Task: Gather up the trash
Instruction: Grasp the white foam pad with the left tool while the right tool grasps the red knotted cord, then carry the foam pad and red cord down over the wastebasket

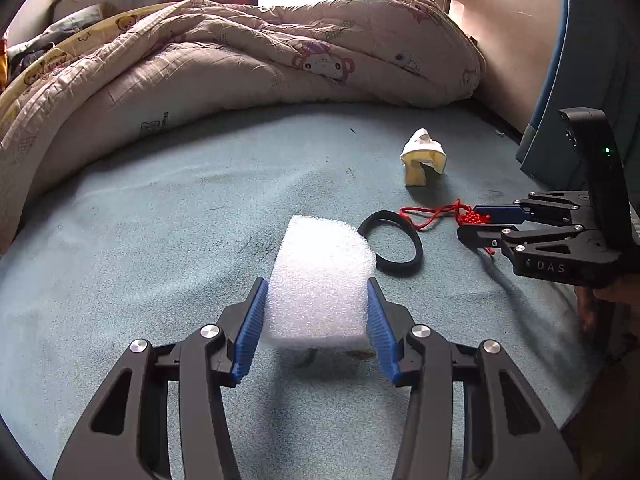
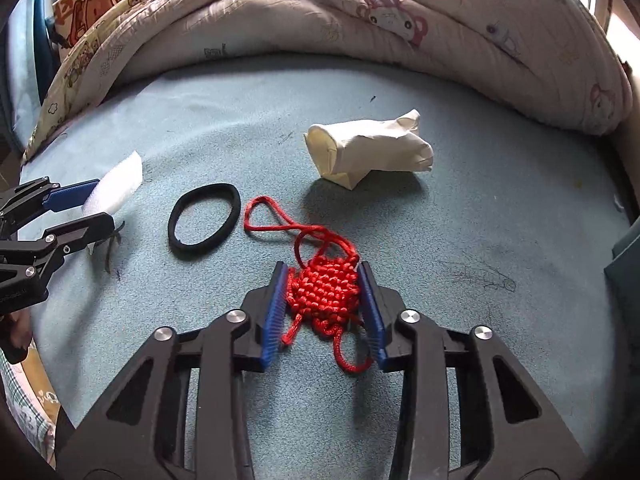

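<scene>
- On bed (image 1: pixel 160 200), blue sheet, quilt (image 1: pixel 240 52) bunched along far side.
- Left gripper (image 1: pixel 318 320): clamped on white foam block (image 1: pixel 320 280), blue pads (image 1: pixel 252 328) pressed to both its sides, block lifted just clear of sheet, shadow beneath.
- Same grip seen from right wrist: left gripper (image 2: pixel 94 200) at left edge, foam (image 2: pixel 118 184) between its fingers.
- Black ring (image 1: pixel 392 242) as landmark: flat on sheet, just right of foam, apart from it.
- Red knot (image 2: pixel 324 290): near ring's right side, woven pad lying on sheet, cord loop (image 2: pixel 264 216) trailing up toward ring without touching it.
- Right gripper (image 2: pixel 324 300): closed around knot, blue pads (image 2: pixel 276 312) against its two edges; loose cord ends hanging out below.
- From left wrist: right gripper (image 1: pixel 476 226) right of ring, red knot (image 1: pixel 474 218) at its tips, cord (image 1: pixel 428 214) running toward ring.
- Crumpled cream wrapper (image 2: pixel 368 148): beyond ring, toward quilt, well apart from both grippers; also seen at (image 1: pixel 424 156).
- Small dark twig-like scrap (image 2: pixel 112 244): left of ring, under left gripper's tips.
</scene>
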Tool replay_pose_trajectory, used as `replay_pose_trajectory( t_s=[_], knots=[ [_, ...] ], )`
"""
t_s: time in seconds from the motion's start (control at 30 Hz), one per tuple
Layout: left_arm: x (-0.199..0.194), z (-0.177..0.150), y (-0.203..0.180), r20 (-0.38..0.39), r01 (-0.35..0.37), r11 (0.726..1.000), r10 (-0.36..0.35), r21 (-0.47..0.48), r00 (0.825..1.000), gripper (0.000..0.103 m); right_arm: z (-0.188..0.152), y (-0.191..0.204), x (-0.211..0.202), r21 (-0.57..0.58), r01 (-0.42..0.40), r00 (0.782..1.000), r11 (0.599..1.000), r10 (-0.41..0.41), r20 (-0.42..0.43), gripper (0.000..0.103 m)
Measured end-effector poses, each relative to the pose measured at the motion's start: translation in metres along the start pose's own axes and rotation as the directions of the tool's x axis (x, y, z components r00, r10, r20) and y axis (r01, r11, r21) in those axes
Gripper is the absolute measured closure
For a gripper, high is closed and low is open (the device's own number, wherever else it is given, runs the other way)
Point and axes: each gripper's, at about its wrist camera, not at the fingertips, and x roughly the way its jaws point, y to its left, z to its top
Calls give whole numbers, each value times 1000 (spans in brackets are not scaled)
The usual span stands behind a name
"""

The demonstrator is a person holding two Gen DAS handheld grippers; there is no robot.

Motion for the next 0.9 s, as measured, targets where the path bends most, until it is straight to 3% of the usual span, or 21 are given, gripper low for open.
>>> replay_pose_trajectory(
  t_s=[0.27, 0.57, 0.9],
  knots=[
    [-22, -17, -5, 9, 8, 1000, -8, 1, 1000, 56, -15, 13, -16, -35, 0, 999, 999, 1, 45, 77],
    [-69, -36, -20, 53, 22, 999, -24, 28, 998, 56, -56, 51, -88, -78, -48, 987, 996, 60, 149, 77],
    [-124, -86, -45, 84, 84, 996, -87, 41, 993, 56, -126, 80, -158, -85, -95, 972, 992, 111, 209, 76]
  ],
)
